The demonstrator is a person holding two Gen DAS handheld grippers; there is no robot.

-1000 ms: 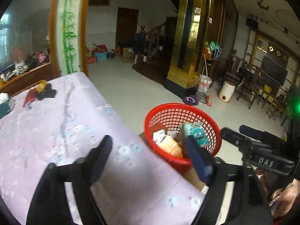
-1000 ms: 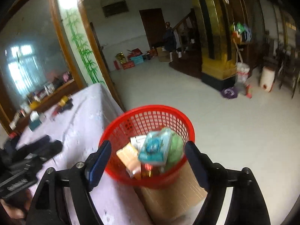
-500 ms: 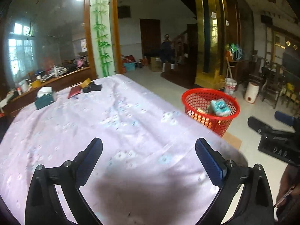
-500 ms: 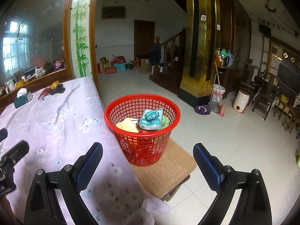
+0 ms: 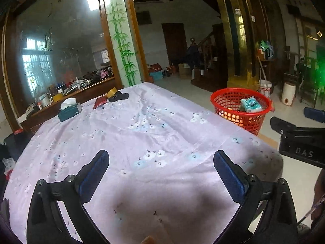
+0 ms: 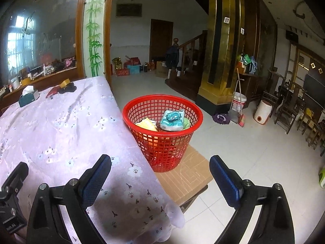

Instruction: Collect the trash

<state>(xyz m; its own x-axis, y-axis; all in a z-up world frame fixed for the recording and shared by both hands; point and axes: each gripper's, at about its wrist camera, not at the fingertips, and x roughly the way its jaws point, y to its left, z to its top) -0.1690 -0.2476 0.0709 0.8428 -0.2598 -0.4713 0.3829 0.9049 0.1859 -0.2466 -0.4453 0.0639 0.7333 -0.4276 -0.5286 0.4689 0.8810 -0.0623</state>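
Observation:
A red mesh basket (image 6: 162, 146) (image 5: 254, 122) stands on a cardboard box (image 6: 186, 174) beside the table's right edge. Inside it lie a teal packet (image 6: 172, 120) (image 5: 250, 105), a yellow packet (image 6: 147, 124) and other scraps. My left gripper (image 5: 160, 156) hovers over the lilac flowered tablecloth (image 5: 142, 132); its jaws are opening, with nothing between them. My right gripper (image 6: 160, 159) stands open and empty, aimed at the table edge in front of the basket.
At the table's far end lie a tissue box (image 5: 69, 110), a tape roll (image 5: 112, 92), a red item (image 5: 100, 102) and a black item (image 5: 119, 96). Tiled floor spreads to the right, with a broom and bucket (image 6: 238, 103), a white canister (image 6: 263, 111) and wooden chairs (image 6: 288, 109).
Both grippers have pulled back from the basket, which now looks smaller and farther off. Both pairs of jaws have spread wider. The left view has swung to take in the table.

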